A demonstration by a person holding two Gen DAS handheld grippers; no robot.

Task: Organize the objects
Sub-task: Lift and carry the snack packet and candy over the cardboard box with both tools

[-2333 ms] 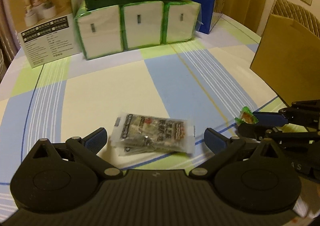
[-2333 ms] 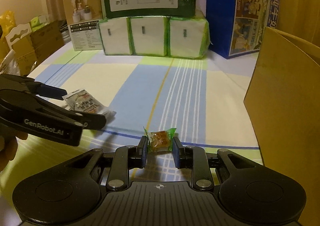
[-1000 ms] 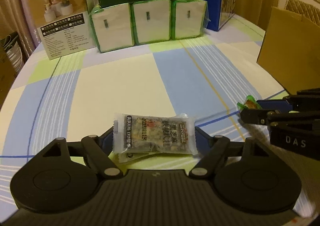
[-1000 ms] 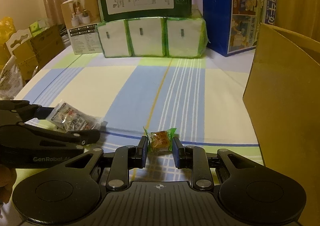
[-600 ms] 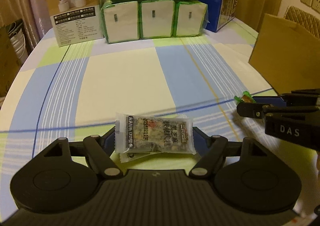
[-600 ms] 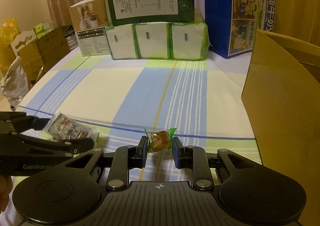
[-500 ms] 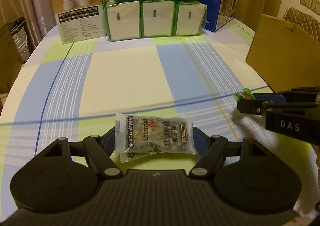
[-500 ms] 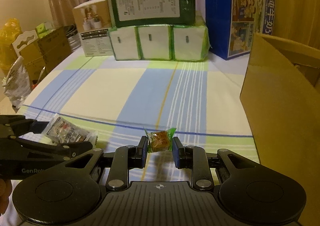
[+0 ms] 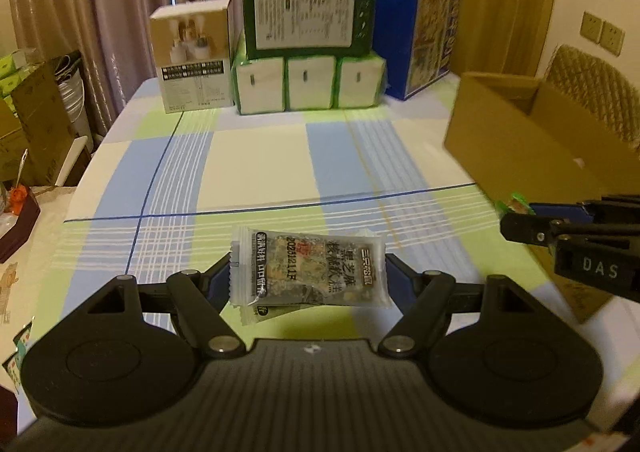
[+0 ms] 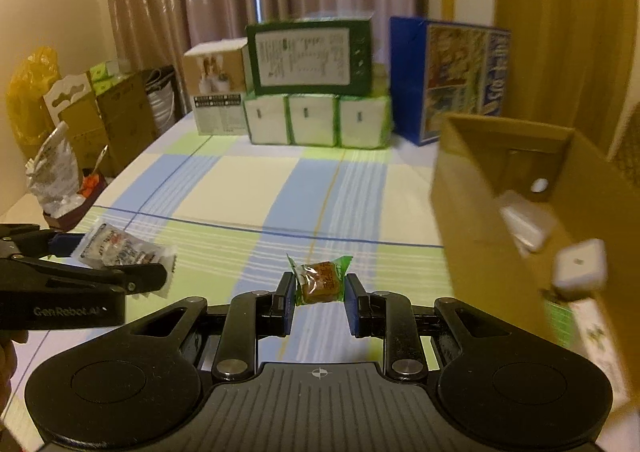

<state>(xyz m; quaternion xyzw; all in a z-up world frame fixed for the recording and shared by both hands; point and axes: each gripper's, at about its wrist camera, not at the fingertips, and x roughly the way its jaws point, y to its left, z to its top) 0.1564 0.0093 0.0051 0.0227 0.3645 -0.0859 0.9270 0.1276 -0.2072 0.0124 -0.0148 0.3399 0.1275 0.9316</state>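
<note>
My left gripper (image 9: 308, 280) is shut on a clear snack packet (image 9: 308, 266) with dark print, held flat above the checked tablecloth; the same packet (image 10: 124, 250) shows at the left of the right wrist view. My right gripper (image 10: 319, 296) is shut on a small green-wrapped candy (image 10: 320, 280), also lifted off the table. That candy (image 9: 516, 203) peeks out at the right in the left wrist view. An open cardboard box (image 10: 496, 219) stands close on the right, with white items (image 10: 580, 266) inside it.
Stacked boxes (image 9: 308, 23) and tissue packs (image 9: 308, 85) line the table's far edge, with a blue box (image 9: 416, 47) beside them. Cartons and bags (image 10: 80, 119) stand off the table's left side. A woven chair back (image 9: 592, 91) rises behind the cardboard box.
My left gripper closed on the snack packet and lifted it. Both grippers have risen well above the table, so the inside of the cardboard box now shows.
</note>
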